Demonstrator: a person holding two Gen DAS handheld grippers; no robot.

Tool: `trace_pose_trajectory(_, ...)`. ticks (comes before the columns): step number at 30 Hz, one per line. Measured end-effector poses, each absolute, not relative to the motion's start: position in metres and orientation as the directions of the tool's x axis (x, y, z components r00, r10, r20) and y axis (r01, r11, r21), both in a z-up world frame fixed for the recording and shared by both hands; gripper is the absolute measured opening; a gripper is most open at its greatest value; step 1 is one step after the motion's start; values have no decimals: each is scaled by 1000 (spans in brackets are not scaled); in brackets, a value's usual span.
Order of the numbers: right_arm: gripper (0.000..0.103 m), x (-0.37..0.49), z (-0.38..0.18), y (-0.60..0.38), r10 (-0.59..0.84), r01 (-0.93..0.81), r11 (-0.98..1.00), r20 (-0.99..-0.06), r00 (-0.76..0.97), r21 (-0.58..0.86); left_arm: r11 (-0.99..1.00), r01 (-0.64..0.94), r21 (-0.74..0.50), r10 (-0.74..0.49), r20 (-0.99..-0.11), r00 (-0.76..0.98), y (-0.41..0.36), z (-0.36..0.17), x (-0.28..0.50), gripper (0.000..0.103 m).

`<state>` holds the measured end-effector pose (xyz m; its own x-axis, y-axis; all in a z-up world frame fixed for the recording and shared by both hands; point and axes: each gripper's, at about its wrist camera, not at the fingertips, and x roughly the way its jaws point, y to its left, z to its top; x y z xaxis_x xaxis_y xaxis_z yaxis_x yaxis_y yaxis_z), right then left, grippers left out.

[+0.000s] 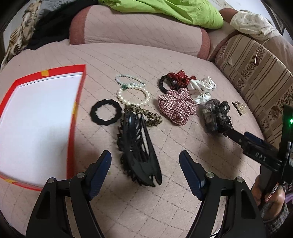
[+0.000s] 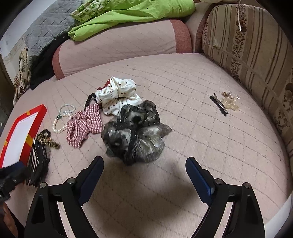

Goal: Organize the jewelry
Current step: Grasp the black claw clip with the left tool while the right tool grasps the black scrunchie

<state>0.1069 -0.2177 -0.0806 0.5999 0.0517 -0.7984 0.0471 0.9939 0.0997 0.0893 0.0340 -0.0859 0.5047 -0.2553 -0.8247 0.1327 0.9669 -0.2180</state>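
A large black hair claw clip (image 1: 138, 152) lies on the pink quilted seat between the open fingers of my left gripper (image 1: 145, 161). A red box with a white inside (image 1: 36, 117) sits to its left. Beyond lie a black hair tie (image 1: 105, 112), a leopard scrunchie (image 1: 146, 114), two pearl bracelets (image 1: 133, 92), a red plaid scrunchie (image 1: 176, 106) and a white scrunchie (image 1: 201, 87). My right gripper (image 2: 144, 164) is open just in front of a grey-black lace scrunchie (image 2: 135, 131), not holding it.
A black hair pin and clear small clips (image 2: 225, 103) lie at the right near the striped cushion (image 2: 247, 45). A pink bolster (image 2: 119, 47) with green cloth (image 2: 128, 14) stands at the back. The seat's front edge is close on the right.
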Motion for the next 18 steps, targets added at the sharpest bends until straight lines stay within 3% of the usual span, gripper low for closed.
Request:
trace_pose_trajectory(12, 94, 142, -92, -207, 25, 39, 997, -795, 606, 61, 960, 150, -236, -279, -850, 446, 21, -108, 107, 76)
trace_pose_trajectory(14, 92, 144, -93, -203, 21, 30, 998, -795, 606, 49, 961, 146, -233, -274, -855, 440, 21, -111, 108, 56)
trace_pose_trajectory(16, 82, 145, -94, -200, 24, 16, 999, -796, 605, 43, 969, 133, -210, -248, -863, 439, 21, -112, 108, 41)
trace_pose_trajectory(18, 63, 146, -96, -198, 45, 0, 998, -805, 592, 56, 967, 124, -221, -253, -864, 434, 24, -111, 107, 40)
